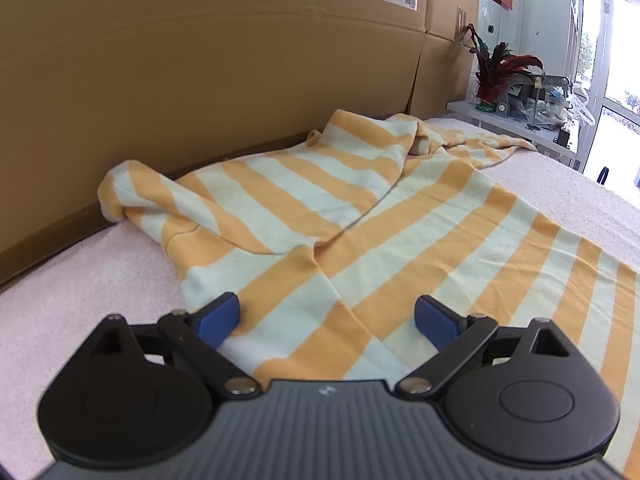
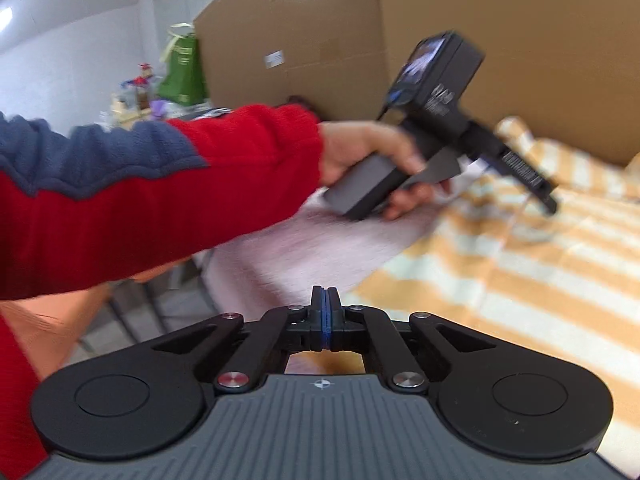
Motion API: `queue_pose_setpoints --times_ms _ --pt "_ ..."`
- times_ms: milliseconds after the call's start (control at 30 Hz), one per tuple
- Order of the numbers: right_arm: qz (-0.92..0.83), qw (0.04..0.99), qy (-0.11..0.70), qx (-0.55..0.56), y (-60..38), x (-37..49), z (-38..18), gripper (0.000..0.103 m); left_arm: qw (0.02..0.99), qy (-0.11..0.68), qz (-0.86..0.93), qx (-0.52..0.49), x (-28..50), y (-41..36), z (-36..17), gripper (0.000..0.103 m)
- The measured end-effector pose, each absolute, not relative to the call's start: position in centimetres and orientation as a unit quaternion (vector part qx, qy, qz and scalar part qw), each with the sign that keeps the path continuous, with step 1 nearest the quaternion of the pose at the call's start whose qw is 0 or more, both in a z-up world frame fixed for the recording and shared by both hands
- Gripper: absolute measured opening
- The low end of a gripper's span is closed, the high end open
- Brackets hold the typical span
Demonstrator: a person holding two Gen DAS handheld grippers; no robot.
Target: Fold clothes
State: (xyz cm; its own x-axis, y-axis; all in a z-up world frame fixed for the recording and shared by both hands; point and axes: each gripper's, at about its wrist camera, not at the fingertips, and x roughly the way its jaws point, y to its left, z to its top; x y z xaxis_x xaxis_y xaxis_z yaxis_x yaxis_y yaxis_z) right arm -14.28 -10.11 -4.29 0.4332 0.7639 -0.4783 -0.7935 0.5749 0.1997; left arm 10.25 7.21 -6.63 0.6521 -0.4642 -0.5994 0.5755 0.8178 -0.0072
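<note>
Striped clothing (image 1: 400,220), a soft knit top in broad bands of orange and pale mint, lies spread across your work surface, which is covered by a nubbly pinkish-white towel (image 1: 72,292). Its cloth looks fleecy and slightly pilled, with a sleeve folded diagonally over the body and a bunched, rumpled end pushed up against the tall cardboard wall (image 1: 200,60) behind it. That cardboard is smooth and brown, creased along its flaps, with a white label near the top. Your left gripper (image 1: 326,318) hangs low over the near hem of the top with its blue rubber pads (image 1: 220,318) spread wide apart; the striped cloth lies between and under them, but neither pad presses on it, so nothing is grasped. In the right wrist view you see your left hand (image 2: 360,160), coming out of a red and blue fleece sleeve (image 2: 160,184), wrapped around that tool's dark handle. Your right gripper (image 2: 325,316) is clenched, its two blue-lined fingers pressed flat together with nothing visible between them, held just above the near edge of the top where cloth meets towel.
</note>
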Motion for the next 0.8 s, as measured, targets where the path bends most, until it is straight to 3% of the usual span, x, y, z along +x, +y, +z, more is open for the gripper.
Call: queue_pose_setpoints --times_ms 133,200,267,467,533,600,800 --pt "0.449 0.860 0.242 0.017 -11.8 -13.5 -3.7 0.001 0.904 0.302 -0.288 0.091 10.3 7.2 -6.6 0.096" --pt "0.428 0.870 0.243 0.033 -12.4 -12.4 -3.2 0.009 0.904 0.303 -0.289 0.089 10.3 7.3 -6.6 0.096" --pt "0.408 0.876 0.257 0.032 -12.2 -11.7 -3.8 0.010 0.904 0.302 -0.289 0.091 10.3 7.3 -6.7 0.096" --pt "0.424 0.868 0.254 0.041 -12.2 -11.4 -3.8 0.008 0.923 0.259 -0.257 0.124 8.3 6.9 -6.2 0.091" --pt "0.418 0.871 0.251 0.050 -12.5 -11.0 -3.8 0.014 0.921 0.253 -0.262 0.135 7.4 6.7 -6.1 0.091" --pt "0.380 0.887 0.255 0.065 -12.9 -9.8 -4.1 0.028 0.918 0.255 -0.266 0.145 6.6 6.4 -6.1 0.089" --pt "0.416 0.871 0.259 0.038 -14.0 -9.0 -4.0 0.026 0.900 0.290 -0.295 0.137 5.8 7.0 -6.0 0.088"
